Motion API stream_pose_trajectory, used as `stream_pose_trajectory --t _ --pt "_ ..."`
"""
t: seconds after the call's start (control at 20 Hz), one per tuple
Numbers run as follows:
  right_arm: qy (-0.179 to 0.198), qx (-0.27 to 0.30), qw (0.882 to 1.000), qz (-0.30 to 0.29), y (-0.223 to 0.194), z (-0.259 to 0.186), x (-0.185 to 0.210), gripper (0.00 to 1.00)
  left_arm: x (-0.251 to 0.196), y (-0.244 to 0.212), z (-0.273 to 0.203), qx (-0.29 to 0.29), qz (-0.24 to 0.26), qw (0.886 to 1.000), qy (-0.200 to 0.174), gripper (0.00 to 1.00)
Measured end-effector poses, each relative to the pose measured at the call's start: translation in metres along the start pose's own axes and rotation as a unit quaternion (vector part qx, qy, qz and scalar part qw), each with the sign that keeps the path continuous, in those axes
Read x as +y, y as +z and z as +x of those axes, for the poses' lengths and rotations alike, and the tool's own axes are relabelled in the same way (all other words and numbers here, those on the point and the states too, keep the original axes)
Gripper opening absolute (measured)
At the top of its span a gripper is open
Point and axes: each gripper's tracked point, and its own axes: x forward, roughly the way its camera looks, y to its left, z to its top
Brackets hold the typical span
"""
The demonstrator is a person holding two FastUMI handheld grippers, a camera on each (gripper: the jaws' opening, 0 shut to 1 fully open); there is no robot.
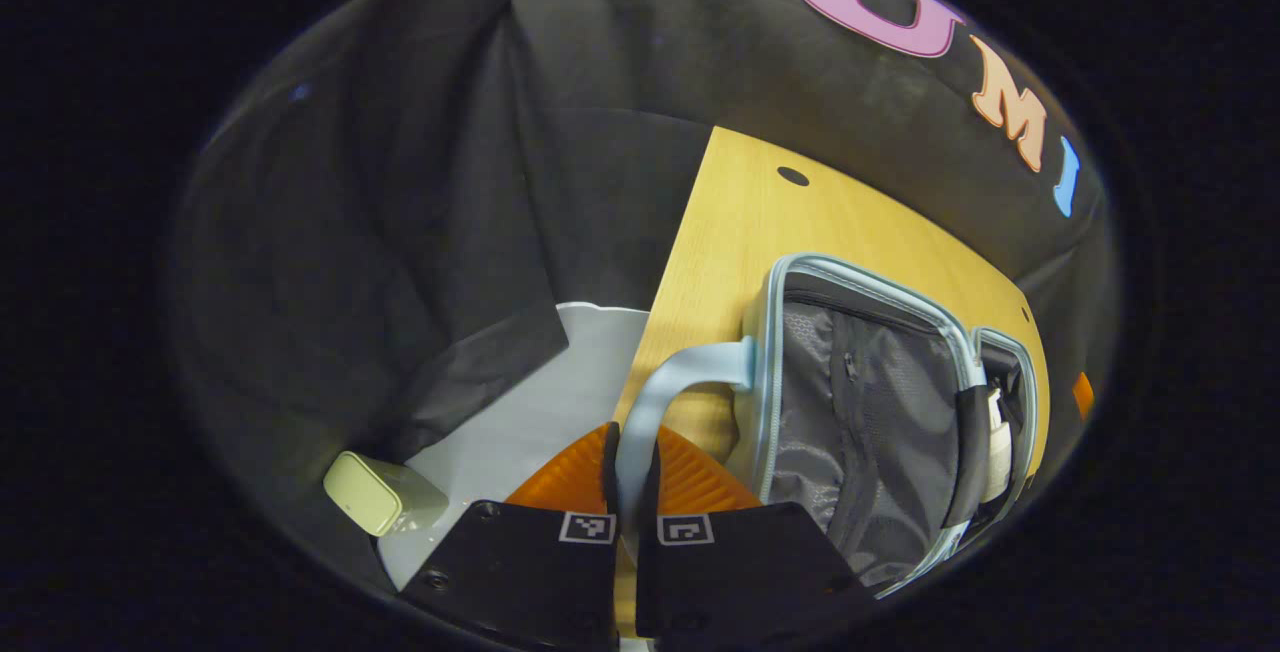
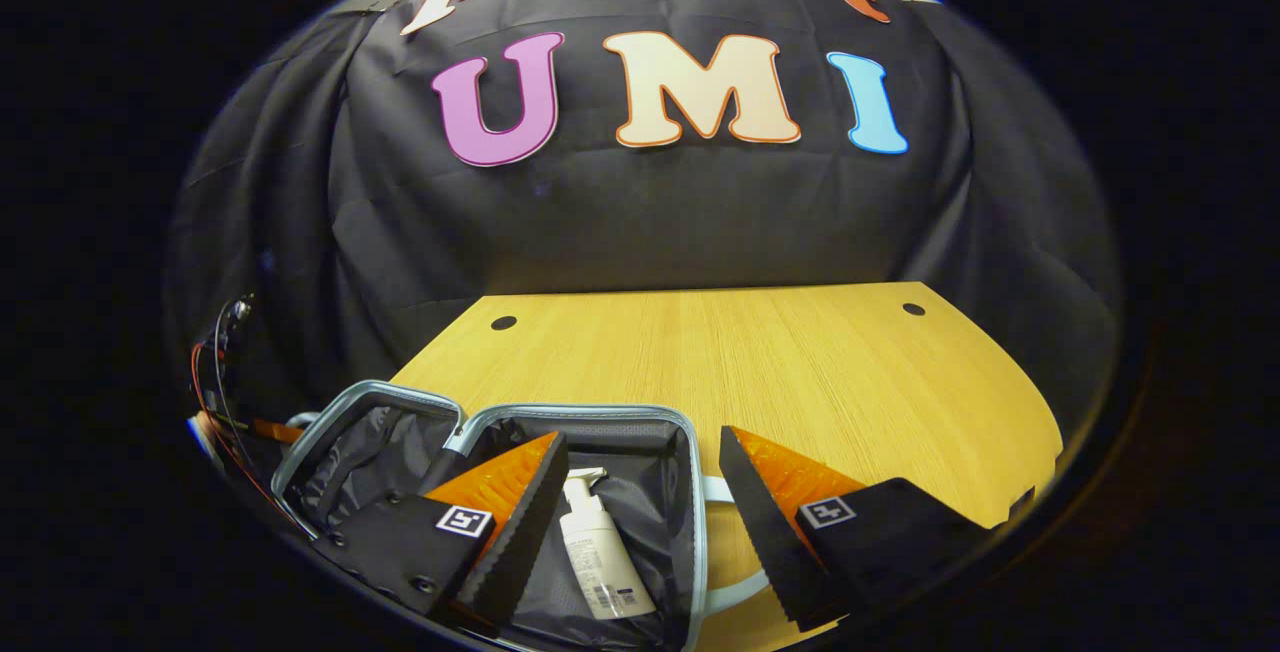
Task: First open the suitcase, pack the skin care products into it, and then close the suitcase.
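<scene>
Near the bench's (image 2: 760, 352) left edge, the left hand-held gripper (image 1: 632, 472) clamps the suitcase (image 1: 860, 402) handle (image 1: 670, 387), probably to swing the lid shut. The right hand-held gripper (image 2: 640, 492) hangs spread apart above the packed bottle (image 2: 598, 547).

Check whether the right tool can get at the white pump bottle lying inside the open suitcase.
Probably yes. The right tool hangs open just above the white pump bottle, which lies uncovered in the pale blue suitcase. The raised lid, held by the left tool, leaves the way free.

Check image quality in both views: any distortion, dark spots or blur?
Left gripper view: strong fisheye bending, the table edge tilts steeply; the suitcase lining is dim but sharp, as is its handle between the left gripper fingers. Right gripper view: even light, table edge bowed, pump bottle legible, no motion blur.
</scene>
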Motion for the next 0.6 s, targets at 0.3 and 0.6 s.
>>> stream_pose_trajectory --t 0.3,0.6 --pt "0.031 -0.022 0.999 0.0 0.013 -0.006 0.0 0.95 -0.04 0.041 -0.06 -0.05 0.03 0.998 -0.017 0.0" --pt "0.053 -0.047 0.997 -0.004 0.03 -0.02 -0.021 0.95 -0.104 0.072 -0.121 -0.109 0.047 0.992 -0.041 0.0"
